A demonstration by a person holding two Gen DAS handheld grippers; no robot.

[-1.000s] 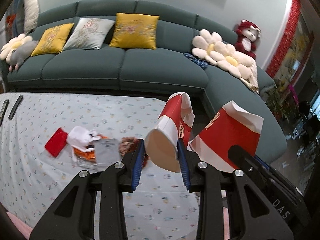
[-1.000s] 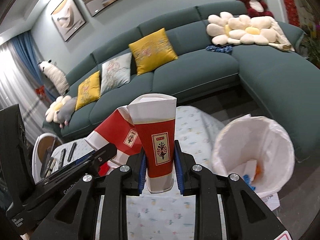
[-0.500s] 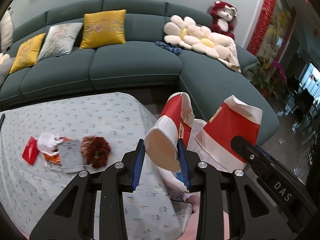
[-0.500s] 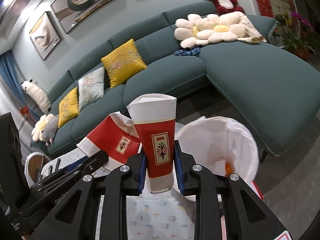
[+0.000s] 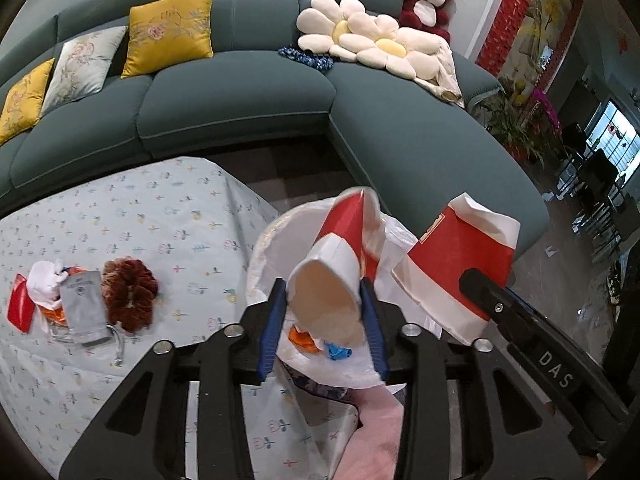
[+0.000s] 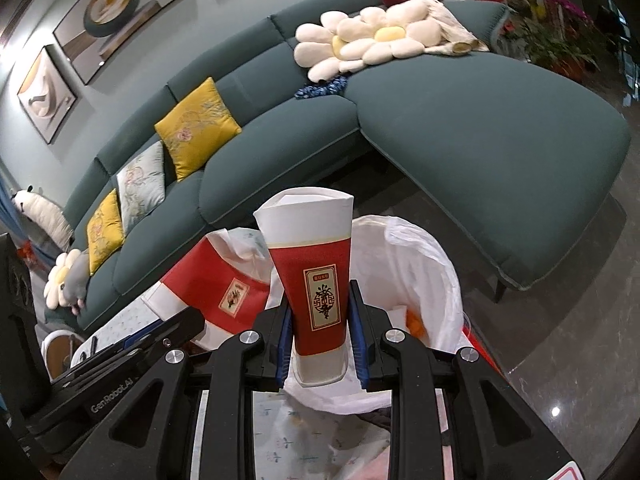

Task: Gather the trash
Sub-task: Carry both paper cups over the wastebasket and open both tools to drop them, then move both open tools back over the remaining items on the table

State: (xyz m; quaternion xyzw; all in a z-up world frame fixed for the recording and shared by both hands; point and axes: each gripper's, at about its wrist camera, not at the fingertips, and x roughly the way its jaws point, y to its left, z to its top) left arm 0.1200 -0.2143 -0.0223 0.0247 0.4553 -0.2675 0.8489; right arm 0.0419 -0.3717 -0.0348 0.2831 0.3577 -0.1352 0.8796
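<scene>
My left gripper [image 5: 323, 300] has a crushed red and white paper cup [image 5: 340, 240] between its blue pads, mouth towards the camera. Its jaws are opening while the pads still touch the cup. That cup hangs over the bin with the white liner [image 5: 268, 252], where orange and blue scraps lie. My right gripper [image 6: 320, 320] is shut on a second red and white paper cup [image 6: 316, 264], upright, above the same bin [image 6: 424, 264]. The left-held cup [image 6: 216, 276] shows beside it.
On the table with the flowered cloth [image 5: 140, 208] lie a red packet [image 5: 19, 308], a white wad [image 5: 46, 282], a grey pouch [image 5: 84, 304] and a dark red ruffled piece [image 5: 130, 292]. A teal corner sofa [image 5: 240, 96] with cushions stands behind.
Both grippers have swung right, off the table, and lowered with their cups over the bin. The left jaws stand a little wider than before.
</scene>
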